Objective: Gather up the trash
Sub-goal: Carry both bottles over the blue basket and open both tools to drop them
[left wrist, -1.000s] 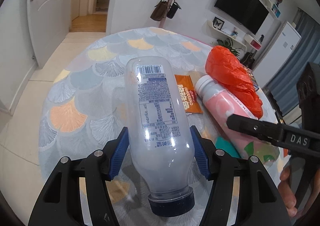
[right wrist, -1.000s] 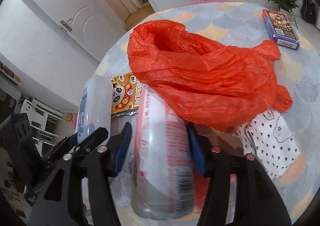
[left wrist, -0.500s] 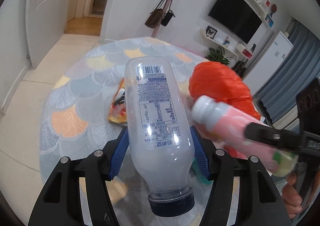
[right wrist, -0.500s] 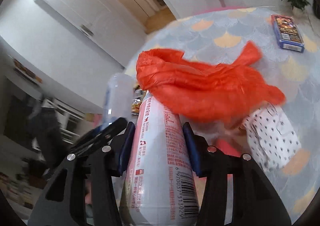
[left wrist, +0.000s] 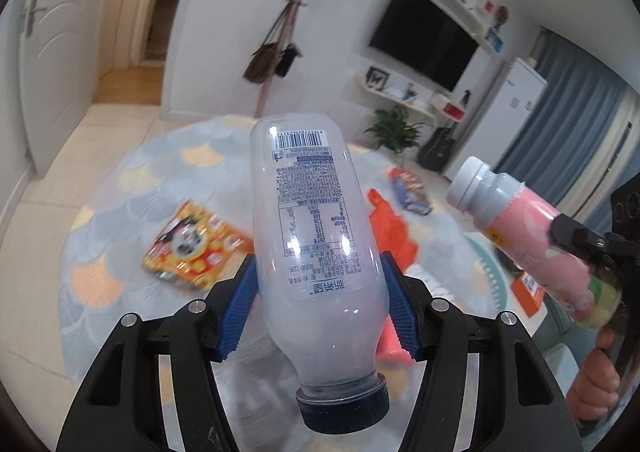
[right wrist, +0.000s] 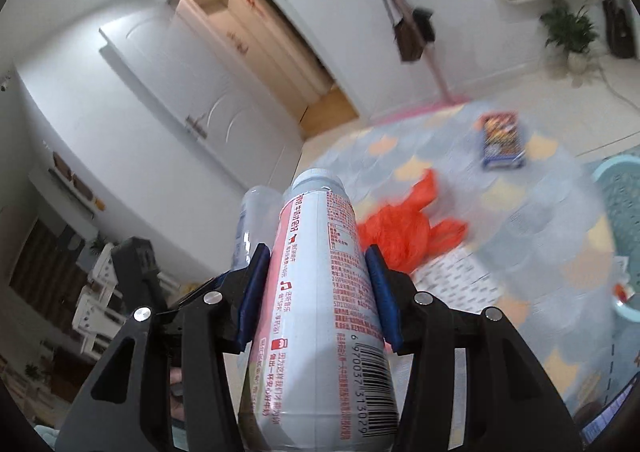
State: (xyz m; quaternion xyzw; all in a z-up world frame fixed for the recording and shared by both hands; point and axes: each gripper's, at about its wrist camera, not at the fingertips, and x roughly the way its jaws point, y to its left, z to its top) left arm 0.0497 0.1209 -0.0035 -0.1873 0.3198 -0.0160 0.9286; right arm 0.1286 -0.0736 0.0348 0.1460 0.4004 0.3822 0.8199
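Now both tongs are raised above the tabletop [left wrist: 120,187]: left tongs [left wrist: 318,302] clamp a clear bottle [left wrist: 316,252], cap nearest; right tongs [right wrist: 316,292] clamp a pink bottle [right wrist: 320,292], cap pointing away.

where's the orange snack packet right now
The flat orange snack packet lies on the scallop-patterned tablecloth, in the left wrist view just left of the clear dark-capped bottle held by the left gripper.

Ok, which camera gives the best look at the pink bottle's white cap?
The left wrist view. There the pink bottle, held in the right gripper, shows its white cap side-on against the room. In the right wrist view the bottle points away, so only the cap's foreshortened top edge shows.
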